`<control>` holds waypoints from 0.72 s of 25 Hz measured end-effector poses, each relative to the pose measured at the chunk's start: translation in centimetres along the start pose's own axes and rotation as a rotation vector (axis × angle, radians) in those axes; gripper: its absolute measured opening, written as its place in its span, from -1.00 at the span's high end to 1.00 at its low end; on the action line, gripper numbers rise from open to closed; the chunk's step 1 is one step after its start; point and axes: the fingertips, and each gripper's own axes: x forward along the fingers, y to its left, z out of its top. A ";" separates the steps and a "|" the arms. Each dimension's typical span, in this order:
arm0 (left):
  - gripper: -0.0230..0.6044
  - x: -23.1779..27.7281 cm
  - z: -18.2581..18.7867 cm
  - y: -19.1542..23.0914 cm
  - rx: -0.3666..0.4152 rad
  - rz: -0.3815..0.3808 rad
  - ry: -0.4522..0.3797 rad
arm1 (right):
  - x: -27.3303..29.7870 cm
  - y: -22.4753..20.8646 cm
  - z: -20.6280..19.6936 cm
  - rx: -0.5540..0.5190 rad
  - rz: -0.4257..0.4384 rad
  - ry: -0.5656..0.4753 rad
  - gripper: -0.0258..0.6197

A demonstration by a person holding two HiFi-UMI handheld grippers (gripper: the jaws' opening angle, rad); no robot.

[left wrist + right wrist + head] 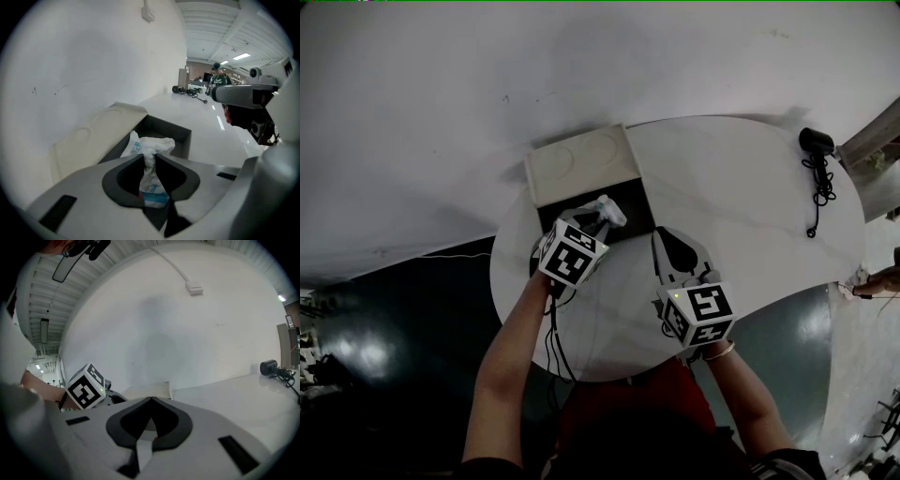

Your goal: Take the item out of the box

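One camera sits on the person's head, high up, and looks steeply down on the table (pixel 750 206), the box (pixel 581 167), the left gripper (pixel 598 217) and the right gripper (pixel 670 246). The left gripper's camera looks down its jaws into the box, very near the packet (pixel 150 174) pinched there. The right gripper's camera sits low and looks across the table at the wall (pixel 164 333). All three see the box.
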 end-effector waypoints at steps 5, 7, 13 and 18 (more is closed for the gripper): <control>0.61 -1.8 1.4 0.1 -0.026 0.025 -0.071 | -0.5 0.4 0.4 -0.007 0.003 -0.011 0.88; 0.62 -2.6 1.7 0.2 -0.042 0.039 -0.096 | -0.8 0.6 0.6 -0.009 0.005 -0.016 0.88; 0.61 -4.8 2.2 0.0 -0.102 0.071 -0.156 | -1.1 1.7 1.3 -0.024 0.022 -0.027 0.88; 0.61 -7.0 2.8 -0.2 -0.137 0.105 -0.233 | -1.5 3.0 2.0 -0.045 0.037 -0.042 0.88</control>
